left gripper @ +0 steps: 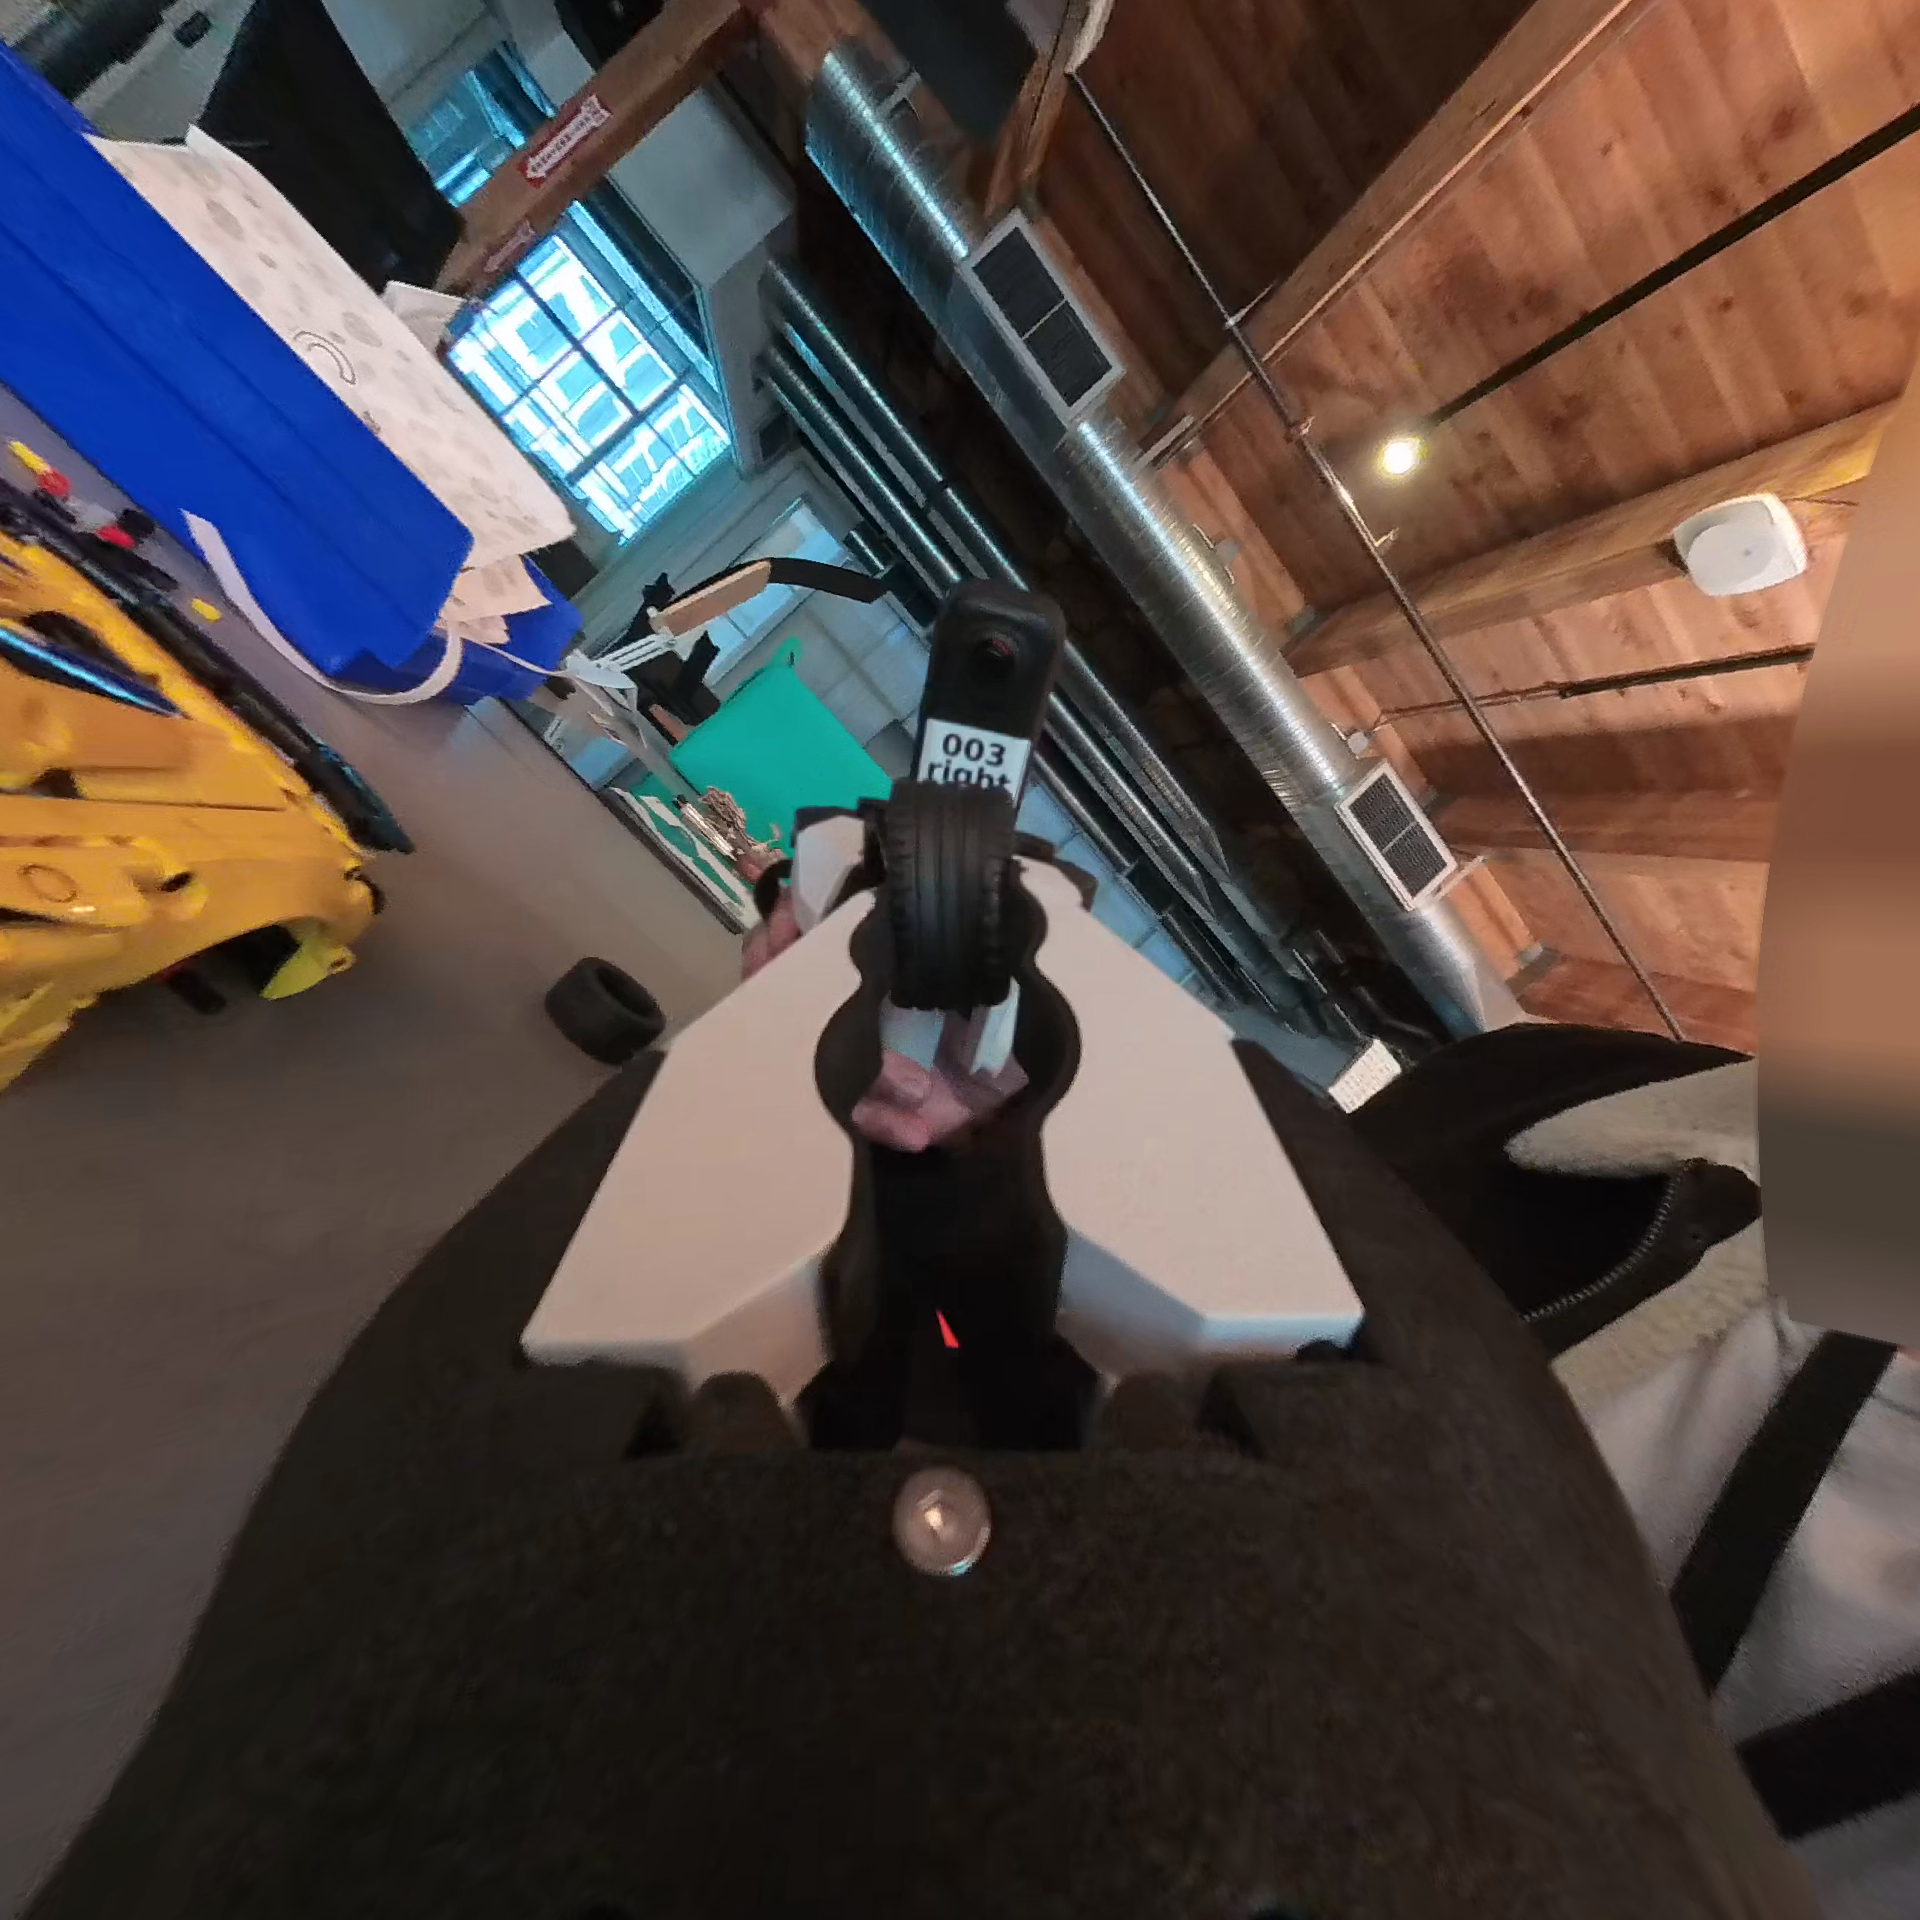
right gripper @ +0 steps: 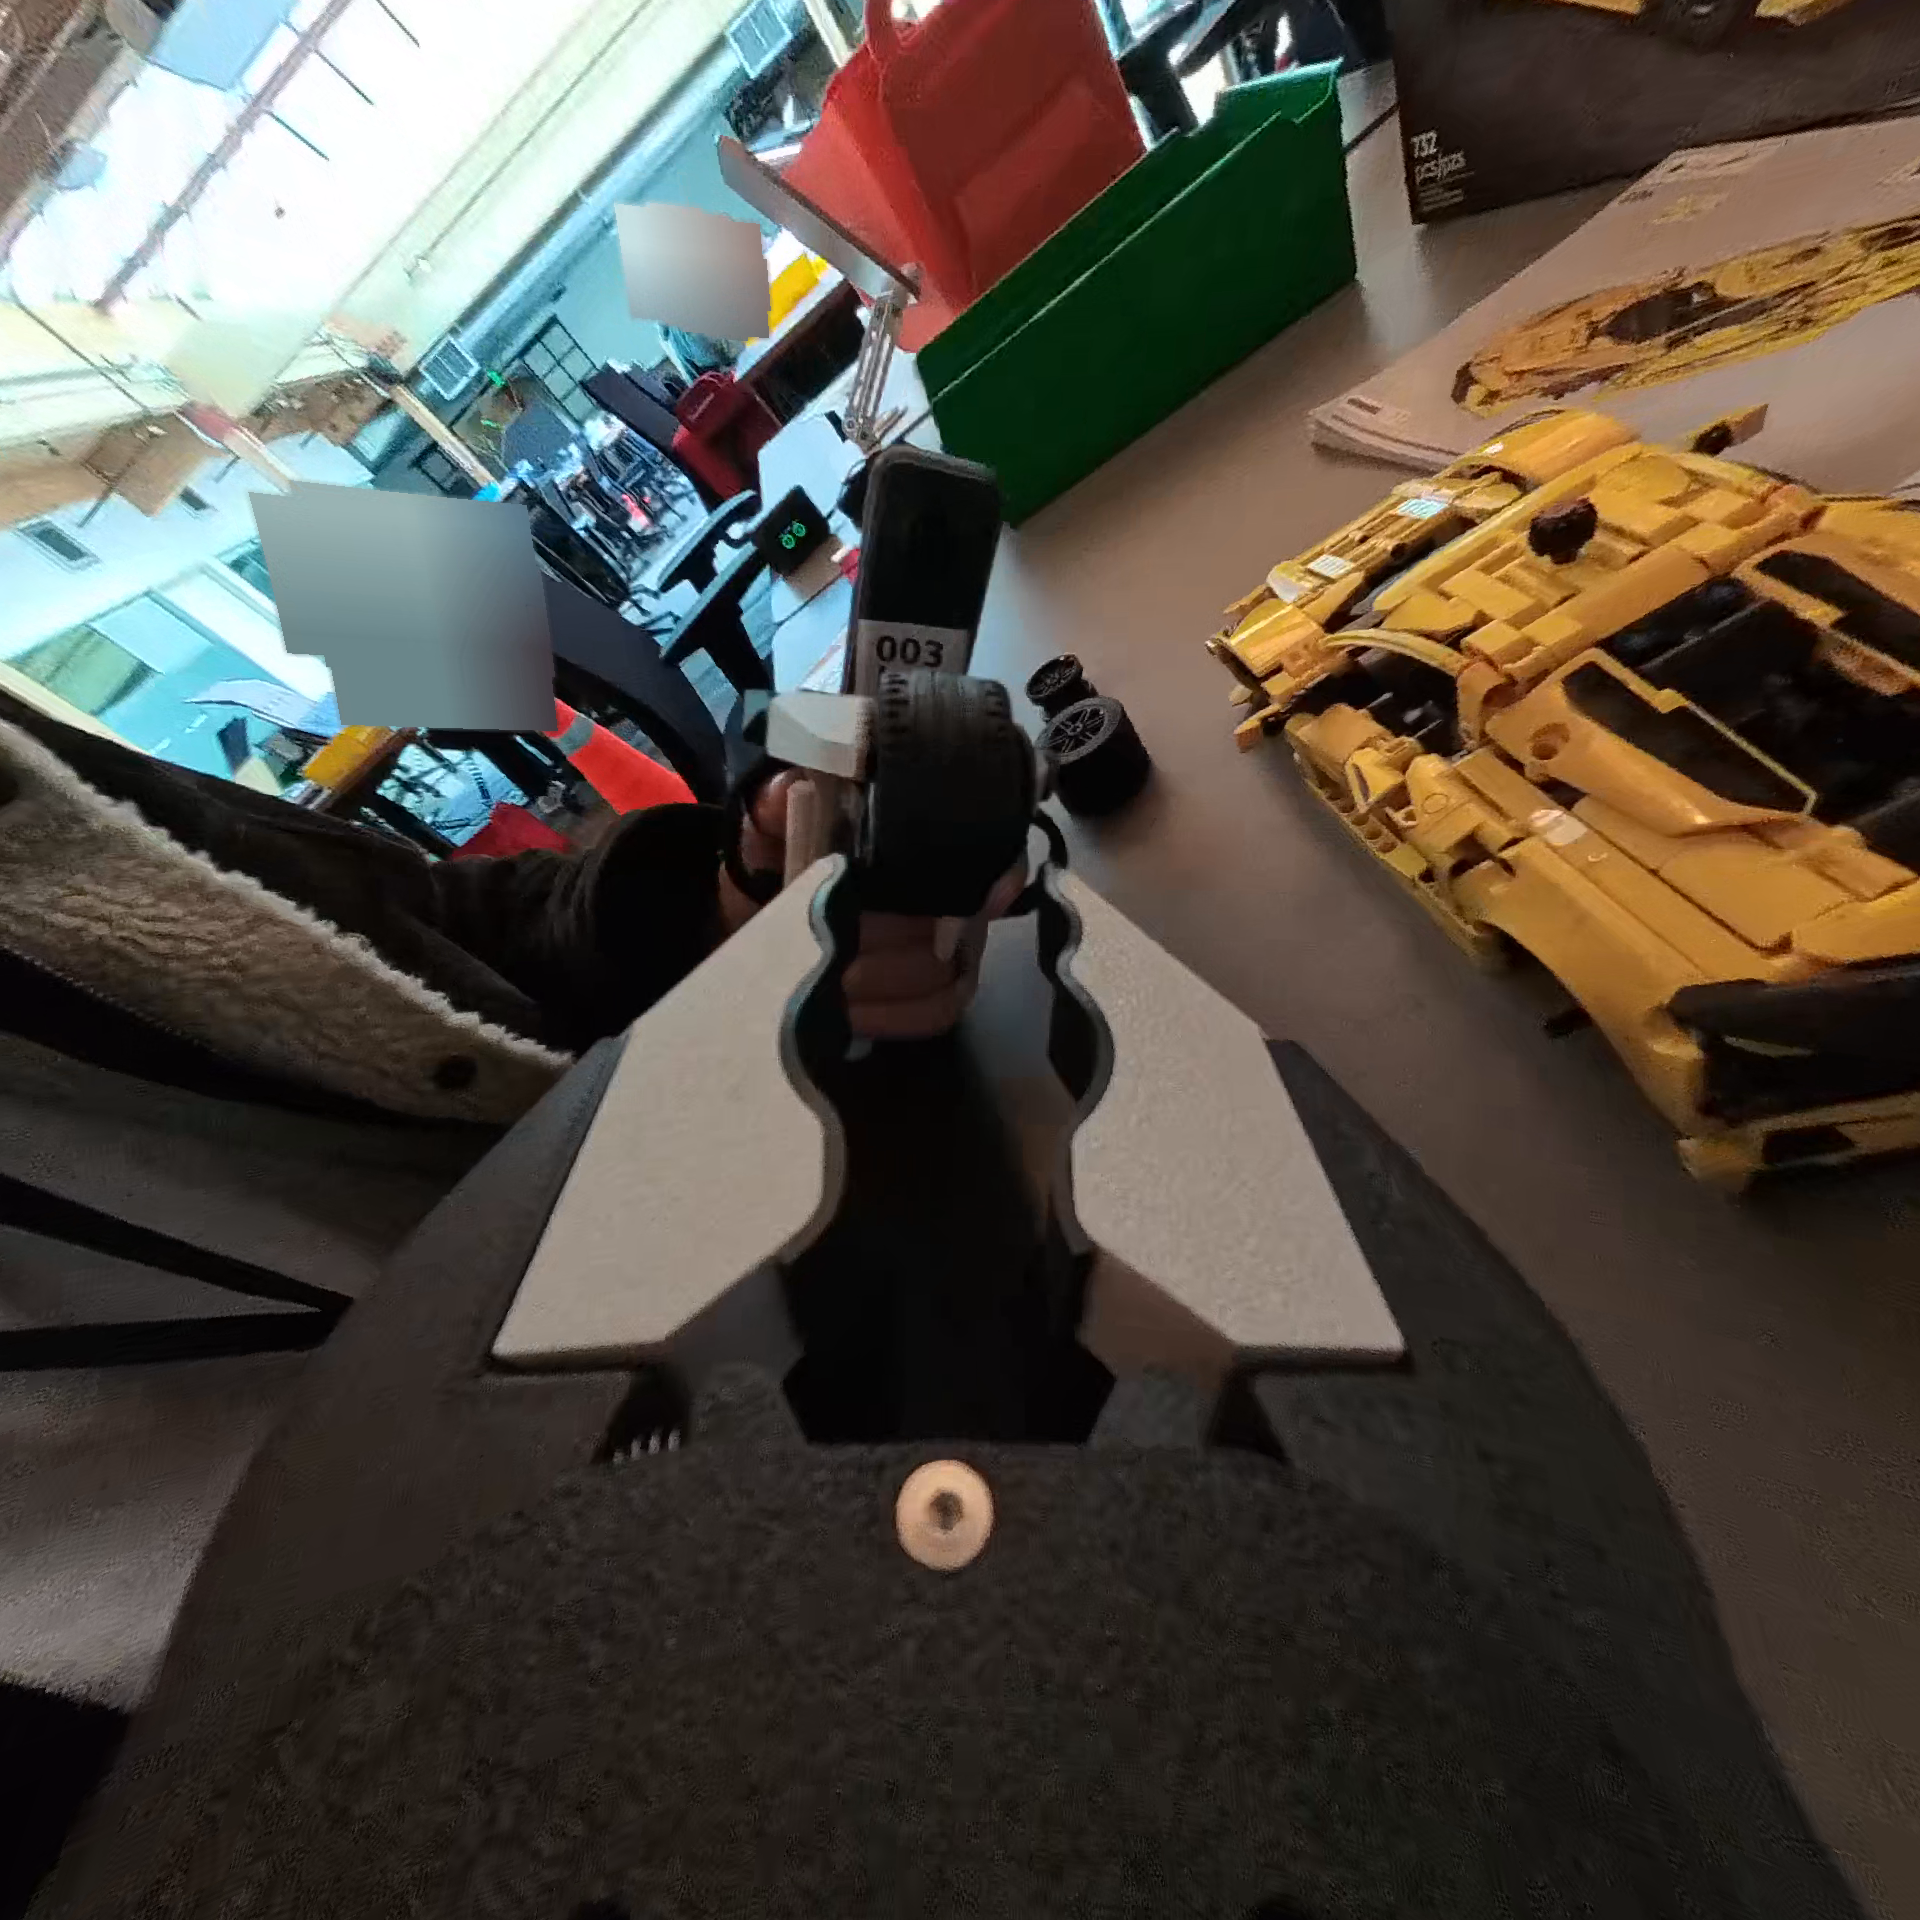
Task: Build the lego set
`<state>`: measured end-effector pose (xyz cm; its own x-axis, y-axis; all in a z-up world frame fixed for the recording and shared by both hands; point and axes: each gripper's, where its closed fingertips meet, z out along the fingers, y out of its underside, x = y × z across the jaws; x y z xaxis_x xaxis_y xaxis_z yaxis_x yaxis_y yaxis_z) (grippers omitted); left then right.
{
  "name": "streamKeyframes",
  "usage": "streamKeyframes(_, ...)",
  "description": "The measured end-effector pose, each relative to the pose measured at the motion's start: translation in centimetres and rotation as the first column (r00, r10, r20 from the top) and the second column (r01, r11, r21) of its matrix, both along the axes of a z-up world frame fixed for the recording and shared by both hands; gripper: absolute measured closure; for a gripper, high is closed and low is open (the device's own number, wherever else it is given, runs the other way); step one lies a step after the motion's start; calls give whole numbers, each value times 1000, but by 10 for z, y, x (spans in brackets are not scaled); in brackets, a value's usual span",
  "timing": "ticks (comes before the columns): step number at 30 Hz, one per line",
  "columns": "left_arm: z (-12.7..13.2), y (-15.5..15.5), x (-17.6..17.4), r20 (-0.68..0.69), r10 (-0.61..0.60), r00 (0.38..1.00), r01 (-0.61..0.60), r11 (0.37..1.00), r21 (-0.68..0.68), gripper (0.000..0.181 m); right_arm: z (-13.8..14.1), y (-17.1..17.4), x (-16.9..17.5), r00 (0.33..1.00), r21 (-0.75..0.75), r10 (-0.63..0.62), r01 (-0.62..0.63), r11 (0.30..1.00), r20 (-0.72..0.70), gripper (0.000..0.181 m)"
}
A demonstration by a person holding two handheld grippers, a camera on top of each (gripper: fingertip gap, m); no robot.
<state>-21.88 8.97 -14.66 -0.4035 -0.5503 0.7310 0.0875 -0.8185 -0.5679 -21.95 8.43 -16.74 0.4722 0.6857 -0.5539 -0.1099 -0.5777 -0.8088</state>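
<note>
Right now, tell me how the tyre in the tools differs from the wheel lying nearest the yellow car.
The held tyre is raised off the table, at the tips of the right tool; the wheel rests on the table. The held tyre shows only tread, no rim visible; the wheel shows a dark spoked rim. Both are black rubber.

Black tyre (right gripper: pixel 951 795) held aloft; yellow car (right gripper: pixel 1600 769) wheelless on table.
</note>
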Motion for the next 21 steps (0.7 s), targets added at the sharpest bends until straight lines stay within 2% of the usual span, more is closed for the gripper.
streamKeyframes(1,0,1,0,1,1,1000,-1,1000,-9,161,2,-1,-2,999,7,17,-17,1000,-27,154)
streamKeyframes(4,4,3,-3,41,-1,999,2,999,-41,160,9,3,-1,996,18,-4,5,1000,-89,160)
streamKeyframes(6,0,11,-3,0,73,997,-73,997,-5,160,8,14,3,987,0,-119,120,993,-106,165)
streamKeyframes(9,-1,10,0,-50,171,984,-162,976,147,161,13,20,8,966,101,-250,255,962,-61,170)
streamKeyframes(11,-1,8,1,-69,213,975,-193,954,228,160,15,21,9,961,107,-268,275,956,-75,171)
streamKeyframes(17,2,8,-1,-48,181,982,-169,969,180,161,17,23,10,907,-61,-220,212,975,-360,173)
streamKeyframes(18,3,9,-2,-35,169,985,-162,975,153,162,18,23,9,900,-71,-211,199,977,-382,173)
streamKeyframes(21,3,12,-7,8,109,994,-109,994,26,163,12,24,6,918,-65,-226,217,974,-325,176)
